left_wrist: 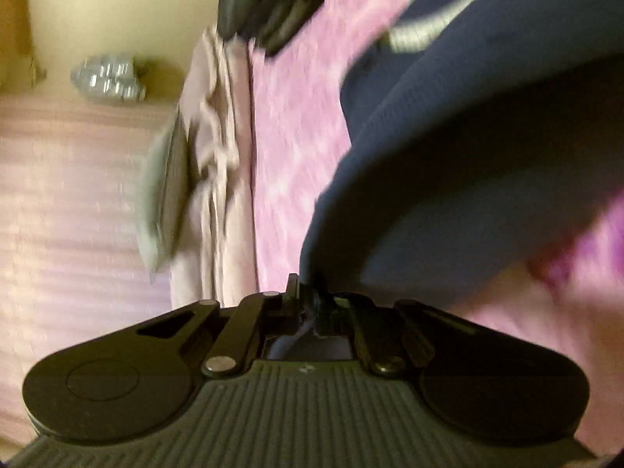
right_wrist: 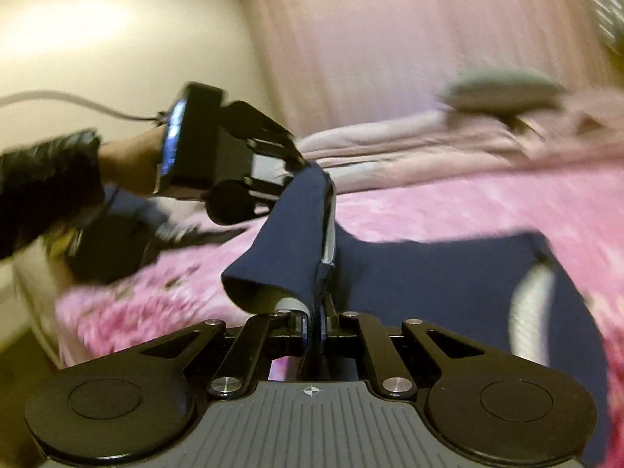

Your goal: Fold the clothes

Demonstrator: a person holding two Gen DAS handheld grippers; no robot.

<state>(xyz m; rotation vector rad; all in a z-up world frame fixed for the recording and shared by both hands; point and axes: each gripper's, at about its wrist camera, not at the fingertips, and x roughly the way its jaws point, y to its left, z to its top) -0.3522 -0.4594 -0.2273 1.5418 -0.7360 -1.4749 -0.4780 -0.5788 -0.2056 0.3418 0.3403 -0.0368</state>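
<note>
While spread across the pink blanket (right_wrist: 448, 202) toward the bed's near edge, navy garment (right_wrist: 429, 273) lifted at one end; pinched there by both tools; right gripper (right_wrist: 314, 314) clamped tight on a fold; left gripper (left_wrist: 310, 292) likewise closed on navy cloth; folded beige bedding (right_wrist: 390, 144) along the far edge.
</note>
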